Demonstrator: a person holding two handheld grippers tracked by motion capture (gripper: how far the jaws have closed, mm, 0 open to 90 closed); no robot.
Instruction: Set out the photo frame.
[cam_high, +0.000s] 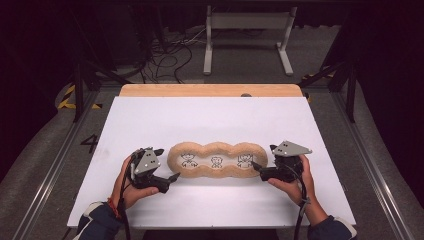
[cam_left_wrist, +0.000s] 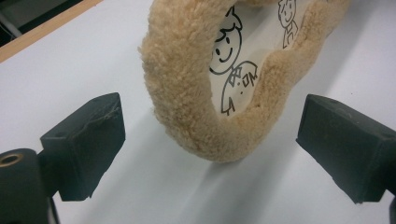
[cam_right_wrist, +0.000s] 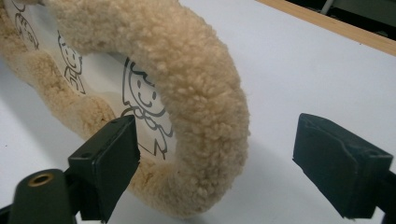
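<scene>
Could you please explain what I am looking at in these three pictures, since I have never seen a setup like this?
A person sits at a white table and holds a hand tool with two black jaws in each hand: the left gripper and the right gripper. One picture comes from a camera above the table. The other two come from cameras that ride on the grippers and look along their jaws. On the table lies a long tan fleecy frame with three cartoon figures drawn inside. Each gripper is open and points at one end of the frame. Neither yet holds it.
</scene>
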